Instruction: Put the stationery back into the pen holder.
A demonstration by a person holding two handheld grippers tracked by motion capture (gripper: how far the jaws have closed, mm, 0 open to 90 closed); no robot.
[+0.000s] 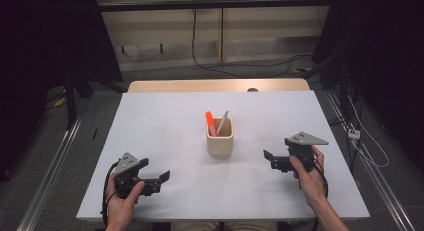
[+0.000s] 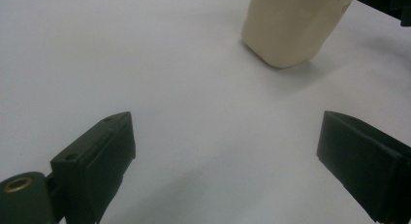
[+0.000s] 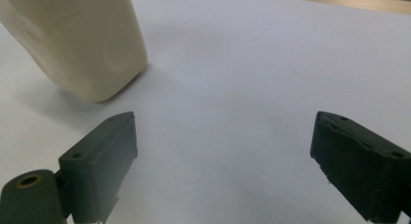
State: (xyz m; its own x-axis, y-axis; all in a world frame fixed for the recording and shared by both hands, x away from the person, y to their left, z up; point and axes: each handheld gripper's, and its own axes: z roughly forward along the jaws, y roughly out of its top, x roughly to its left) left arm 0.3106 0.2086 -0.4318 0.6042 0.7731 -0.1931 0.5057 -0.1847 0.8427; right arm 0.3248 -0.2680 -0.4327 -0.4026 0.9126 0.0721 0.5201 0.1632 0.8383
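While nothing is being gripped, the layout is easy to read, so going big to small: the white table [image 1: 165,136] takes up most of the high view, with a strip of wood along its far edge. Sitting roughly in the middle of it is a cream-coloured square cup [image 1: 220,142], upright, well apart from both grippers and more or less between them.

The left gripper [image 1: 159,180] is near the front-left corner, held in the person's left hand [image 1: 122,201], jaws pointing right. In the left gripper view the cup [image 2: 291,27] is up ahead and off to the right of the jaws, nowhere near them. Those jaws are spread wide with just bare tabletop between them, holding nothing.

The right gripper [image 1: 269,158] is on the right side, held in the right hand [image 1: 310,176], jaws pointing left toward the cup. In the right gripper view the cup [image 3: 77,44] sits ahead and to the left, just past the left jaw but not touching it. Jaws are wide open here too, empty.

Smallest stuff: an orange marker [image 1: 210,122] and a grey pen [image 1: 222,122] stand in the cup, each leaning a bit outward.
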